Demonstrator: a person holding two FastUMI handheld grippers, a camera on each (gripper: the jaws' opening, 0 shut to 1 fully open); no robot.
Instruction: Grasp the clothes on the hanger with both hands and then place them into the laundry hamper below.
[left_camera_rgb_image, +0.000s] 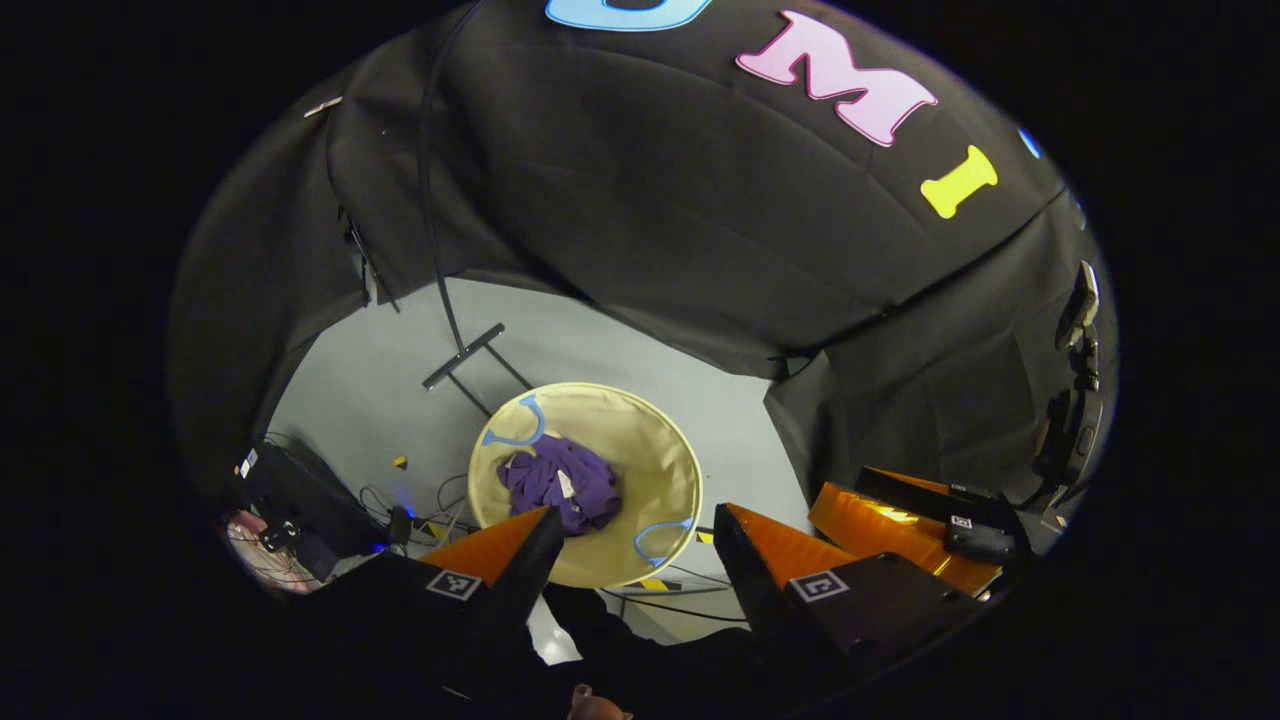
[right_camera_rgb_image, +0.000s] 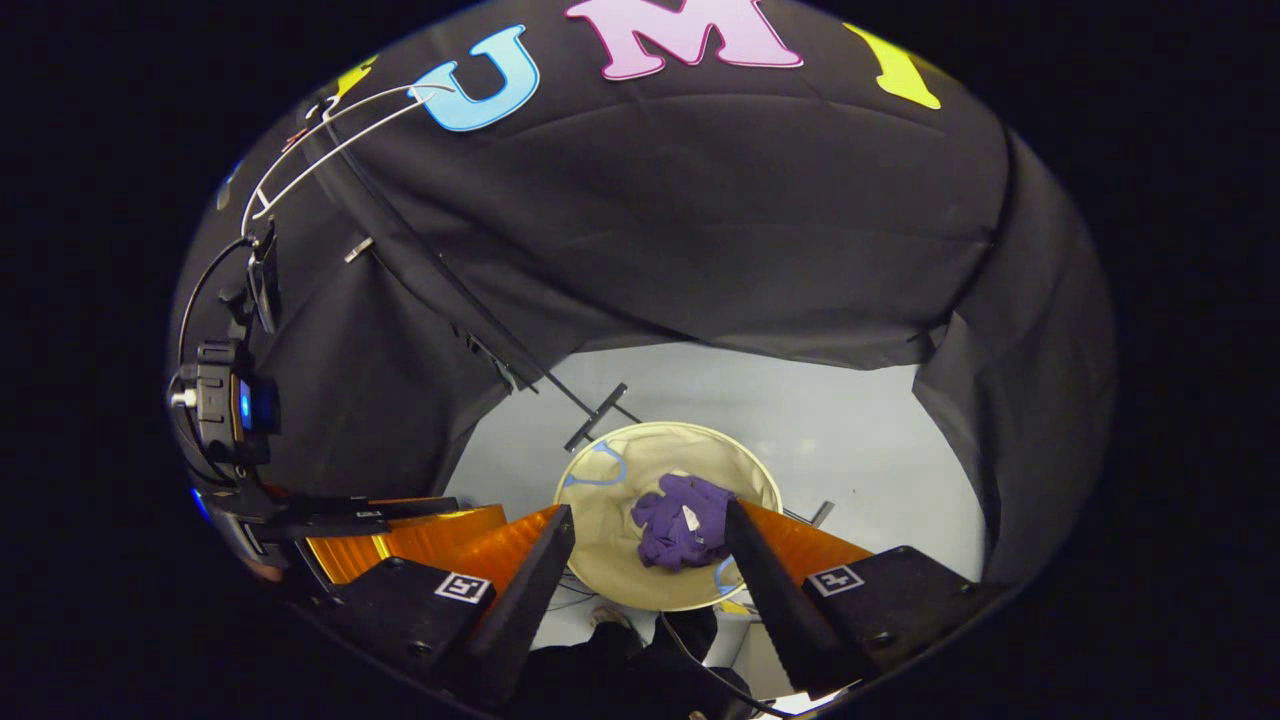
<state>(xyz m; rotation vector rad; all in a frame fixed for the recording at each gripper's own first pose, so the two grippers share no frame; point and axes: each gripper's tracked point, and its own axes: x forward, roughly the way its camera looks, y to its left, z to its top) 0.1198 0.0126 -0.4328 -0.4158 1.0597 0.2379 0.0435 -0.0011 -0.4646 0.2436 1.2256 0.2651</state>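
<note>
Both grippers held high, pointing down at the floor. Left gripper (left_camera_rgb_image: 632, 540) jaws spread wide, nothing btwn them; right gripper (right_camera_rgb_image: 650, 545) same, open & empty. Below, on the grey floor (left_camera_rgb_image: 380, 390), round cream laundry hamper (left_camera_rgb_image: 660, 450), blue handles. Purple clothes (left_camera_rgb_image: 560, 482) lie bunched inside it, no clear long axis, white tag showing. Hamper's near rim partly hidden by fingers. White wire hanger (right_camera_rgb_image: 330, 130) bare, upper left in right gripper view.

A pale grey floor (left_camera_rgb_image: 380, 390) carries a round cream fabric laundry hamper (left_camera_rgb_image: 655, 450), a black stand's foot (left_camera_rgb_image: 462, 356) and tangled cables (left_camera_rgb_image: 440, 500).
</note>
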